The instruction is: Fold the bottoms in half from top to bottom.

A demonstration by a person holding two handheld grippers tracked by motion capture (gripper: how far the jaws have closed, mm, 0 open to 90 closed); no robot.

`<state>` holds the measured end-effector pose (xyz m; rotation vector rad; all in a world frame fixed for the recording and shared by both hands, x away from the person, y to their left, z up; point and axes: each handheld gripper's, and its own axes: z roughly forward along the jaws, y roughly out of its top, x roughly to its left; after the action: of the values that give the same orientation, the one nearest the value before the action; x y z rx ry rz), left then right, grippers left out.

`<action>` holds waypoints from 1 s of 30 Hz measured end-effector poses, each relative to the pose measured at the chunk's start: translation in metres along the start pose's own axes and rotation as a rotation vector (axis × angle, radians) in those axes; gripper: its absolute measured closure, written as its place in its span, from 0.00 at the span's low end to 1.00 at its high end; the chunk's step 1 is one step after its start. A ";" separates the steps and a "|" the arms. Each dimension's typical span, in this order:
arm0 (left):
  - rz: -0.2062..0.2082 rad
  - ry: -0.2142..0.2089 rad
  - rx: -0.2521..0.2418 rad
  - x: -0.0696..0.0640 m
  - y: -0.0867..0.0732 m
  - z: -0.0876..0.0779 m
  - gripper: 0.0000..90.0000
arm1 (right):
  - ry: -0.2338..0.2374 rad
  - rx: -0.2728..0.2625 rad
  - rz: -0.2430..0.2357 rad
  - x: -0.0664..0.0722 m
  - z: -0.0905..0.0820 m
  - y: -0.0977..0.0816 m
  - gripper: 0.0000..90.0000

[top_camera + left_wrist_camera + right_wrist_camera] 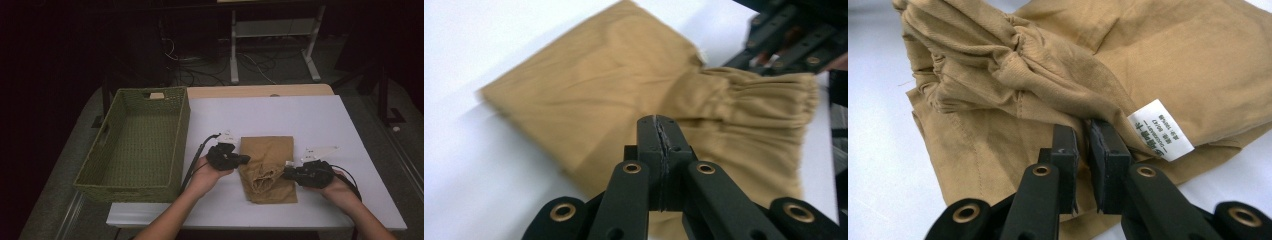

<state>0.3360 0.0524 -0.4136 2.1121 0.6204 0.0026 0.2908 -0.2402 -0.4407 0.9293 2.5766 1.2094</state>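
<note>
On tan shorts [267, 167], left gripper [658, 125] closed empty, right gripper [1083, 135] pinching fabric

A white rectangular counter [280, 112] catches what light there is, with a strip of pale wood [260, 91] showing along its far edge. Everything beyond sits in deep shadow. Behind it, a white metal-framed stand [272, 37] rises from a grey floor [280, 70], and loose dark and white cables [200, 65] sprawl around its feet. On the right, a dark post on a flat foot [385, 107] stands on the floor.
</note>
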 end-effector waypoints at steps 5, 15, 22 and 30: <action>0.034 -0.049 0.037 -0.015 0.000 0.012 0.99 | 0.002 -0.009 0.009 0.001 -0.003 0.000 0.89; 0.059 -0.091 0.098 -0.030 -0.008 0.030 0.99 | 0.025 -0.036 0.051 0.017 -0.024 -0.012 0.72; 0.089 -0.075 0.133 -0.034 -0.015 0.044 0.99 | 0.009 -0.039 0.089 0.020 -0.033 -0.023 0.51; 0.094 -0.063 0.109 -0.030 -0.014 0.039 0.89 | -0.027 -0.036 0.078 0.021 -0.032 -0.028 0.35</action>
<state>0.3125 0.0151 -0.4406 2.2358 0.4937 -0.0459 0.2488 -0.2620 -0.4375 1.0400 2.5114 1.2498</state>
